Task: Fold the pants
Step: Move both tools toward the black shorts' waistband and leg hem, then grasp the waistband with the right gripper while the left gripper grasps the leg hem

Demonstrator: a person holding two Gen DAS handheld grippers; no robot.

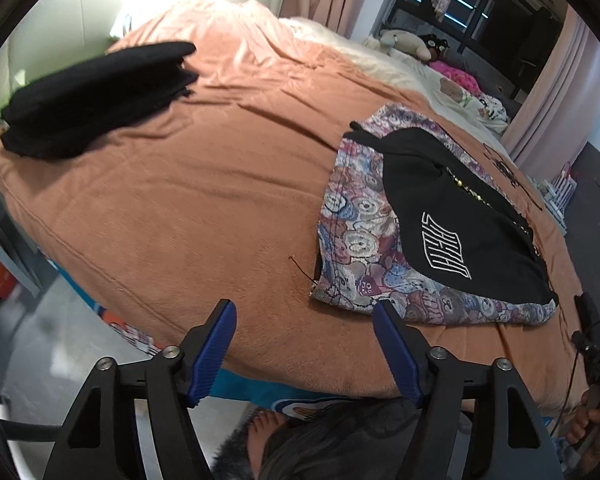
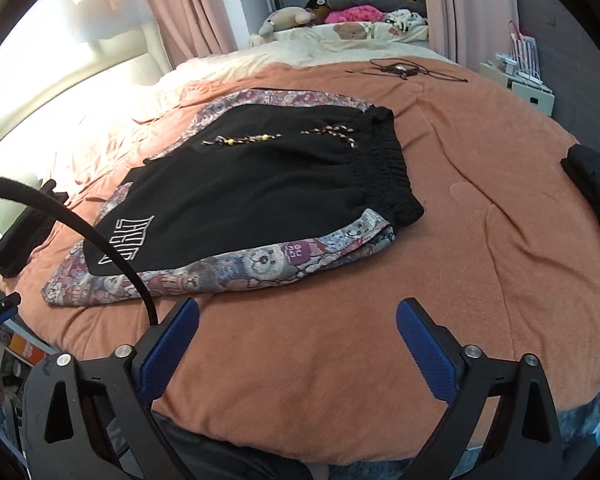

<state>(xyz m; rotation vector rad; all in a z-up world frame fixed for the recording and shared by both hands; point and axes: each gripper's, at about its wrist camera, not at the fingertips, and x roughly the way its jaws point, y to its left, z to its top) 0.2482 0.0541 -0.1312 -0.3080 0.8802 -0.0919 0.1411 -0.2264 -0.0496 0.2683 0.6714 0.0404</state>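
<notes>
Black shorts with patterned bear-print side panels and a white logo [image 2: 244, 196] lie flat on the orange bedspread [image 2: 340, 360], waistband to the right in the right wrist view. They also show at the right in the left wrist view [image 1: 440, 232]. My left gripper [image 1: 304, 312] is open and empty above the bed's near edge, left of the shorts' hem. My right gripper [image 2: 298, 316] is open and empty, just in front of the shorts' near side. Both have blue pads.
A folded black garment pile [image 1: 96, 96] lies at the far left of the bed. A black cable gadget [image 2: 400, 69] lies at the far side. Stuffed toys [image 2: 296, 16] and pillows sit beyond. A black cable [image 2: 100, 240] crosses the right wrist view.
</notes>
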